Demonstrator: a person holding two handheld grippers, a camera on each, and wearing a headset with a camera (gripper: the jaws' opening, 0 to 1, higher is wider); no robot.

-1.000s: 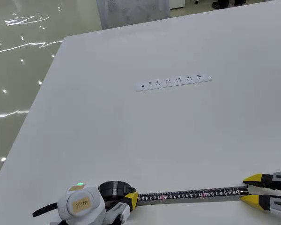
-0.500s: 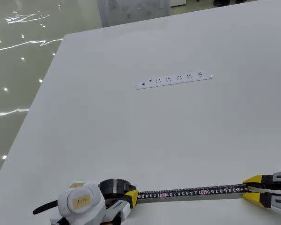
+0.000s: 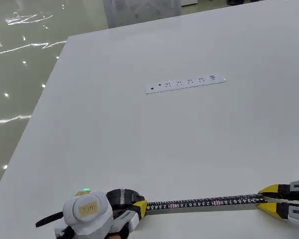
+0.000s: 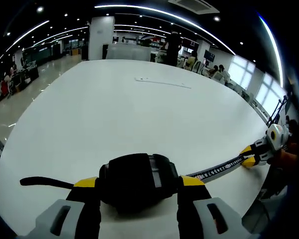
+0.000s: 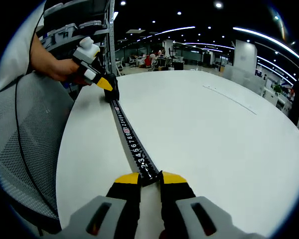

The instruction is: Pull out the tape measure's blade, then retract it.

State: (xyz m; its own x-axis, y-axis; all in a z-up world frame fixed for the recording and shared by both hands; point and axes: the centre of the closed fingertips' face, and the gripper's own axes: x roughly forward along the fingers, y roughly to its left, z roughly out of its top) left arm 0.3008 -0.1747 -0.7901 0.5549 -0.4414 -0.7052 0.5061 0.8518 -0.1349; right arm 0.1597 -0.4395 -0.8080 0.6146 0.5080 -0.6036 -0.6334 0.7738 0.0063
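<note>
Blade (image 3: 204,203) update: honestly not much is moving over the last second. The stretch of tape showing between the two ends is staying about the same length. The tape measure (image 3: 122,199) is sitting in pretty much the same spot at the lower left of the head view.

The one thing that's changing is the right tongs (image 5: 150,178) at the lower right. The yellow tips are looking closer together than a second ago, and now they're pinching the free end of the blade with barely any gap. The left tongs (image 4: 139,182) are clamping the tape measure's black body from both sides, and it looks to be sitting on the white tabletop (image 3: 139,139).

I'm reading that as the pull-out being done or nearly done, with the retract half not yet started. Feeding it back is probably going to need a steady grip on the tip so it isn't snapping home.

Writing-wise, the blade is showing white numerals. 2 through 9 are readable in the right gripper view just above the tips, plus a red mark further up. I'm not making out any brand on the body. The power strip (image 3: 185,83) above the middle of the head view is too small to read.
</note>
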